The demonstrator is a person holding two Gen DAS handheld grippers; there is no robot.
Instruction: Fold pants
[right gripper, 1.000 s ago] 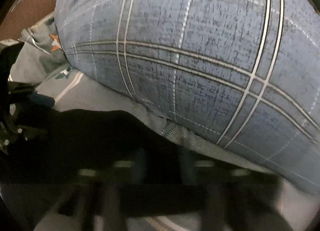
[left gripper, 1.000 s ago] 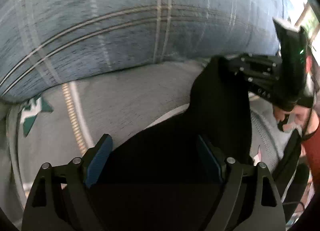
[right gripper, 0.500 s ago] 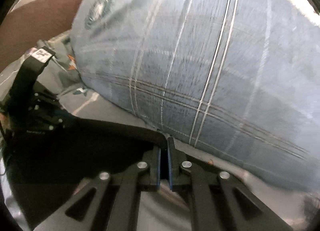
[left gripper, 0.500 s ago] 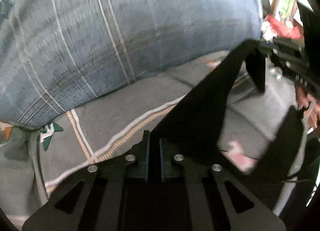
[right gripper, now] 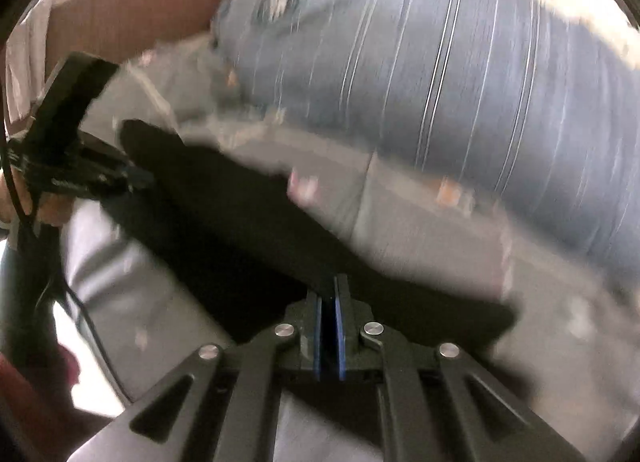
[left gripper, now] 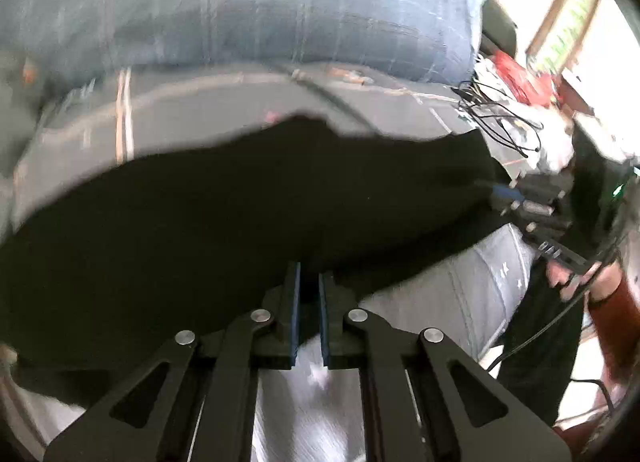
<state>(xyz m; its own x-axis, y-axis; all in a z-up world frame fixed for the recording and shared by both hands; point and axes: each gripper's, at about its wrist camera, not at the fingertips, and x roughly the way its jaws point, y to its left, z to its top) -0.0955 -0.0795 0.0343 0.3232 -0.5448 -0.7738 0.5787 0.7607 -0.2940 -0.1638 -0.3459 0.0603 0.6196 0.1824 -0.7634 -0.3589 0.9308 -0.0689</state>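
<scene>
Both grippers, left (left gripper: pixel 308 290) and right (right gripper: pixel 329 294), pinch the black pants (left gripper: pixel 240 214), stretched between them over the grey bed (left gripper: pixel 224 102), a blue checked pillow (left gripper: pixel 248 2) lying just behind.

Both wrist fisheyes look forward, close over the black pants (left gripper: pixel 240 214), toward the blue bedding (right gripper: pixel 460 82).

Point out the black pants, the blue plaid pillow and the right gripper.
black pants (left gripper: pixel 240 214): left wrist view, middle of the dark cloth.
blue plaid pillow (right gripper: pixel 460 94): right wrist view, striped front face.
right gripper (right gripper: pixel 329 294): right wrist view, between its fingers, closed on the pants.
</scene>
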